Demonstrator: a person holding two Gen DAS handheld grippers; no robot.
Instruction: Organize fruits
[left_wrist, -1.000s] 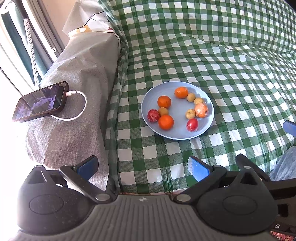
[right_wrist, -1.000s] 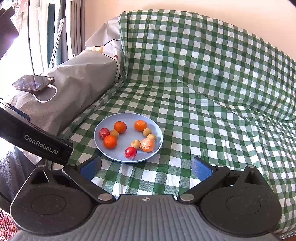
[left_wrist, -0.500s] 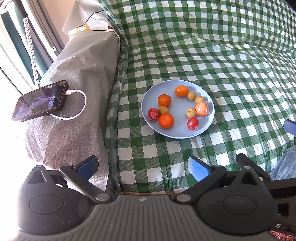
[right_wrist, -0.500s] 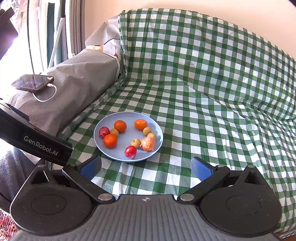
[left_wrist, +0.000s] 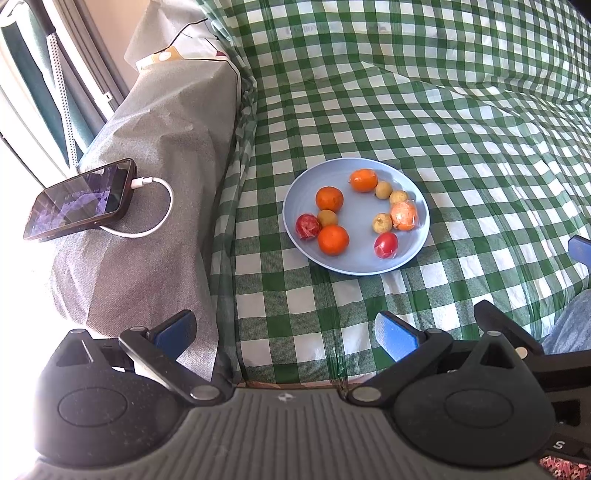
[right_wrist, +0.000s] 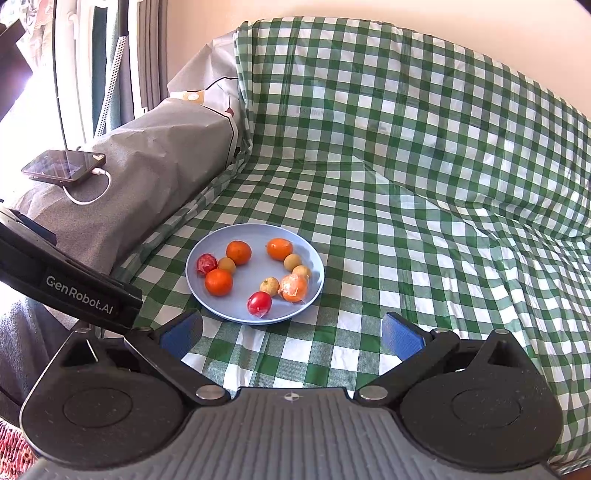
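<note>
A light blue plate (left_wrist: 354, 264) (right_wrist: 255, 232) lies on the green checked cloth and holds several small fruits: orange tangerines (left_wrist: 333, 240) (right_wrist: 218, 282), red fruits in clear wrap (left_wrist: 386, 245) (right_wrist: 259, 303), small tan round fruits (left_wrist: 381, 223) (right_wrist: 269, 286) and a wrapped orange one (left_wrist: 404, 216) (right_wrist: 294, 288). My left gripper (left_wrist: 284, 332) hangs open well short of the plate, nothing between its blue pads. My right gripper (right_wrist: 291, 332) is open too, just in front of the plate's near rim, empty. The left gripper's body (right_wrist: 74, 288) shows at the left of the right wrist view.
A grey covered armrest (left_wrist: 155, 192) stands left of the plate, with a phone (left_wrist: 79, 199) (right_wrist: 62, 166) on a white charging cable (left_wrist: 155, 206) resting on it. The checked cloth (right_wrist: 424, 184) runs up a backrest behind. A blue-clad leg (left_wrist: 572, 325) is at the right edge.
The plate sits slightly higher and farther in the left wrist view. In the right wrist view it has hardly moved. Both grippers stay open.
</note>
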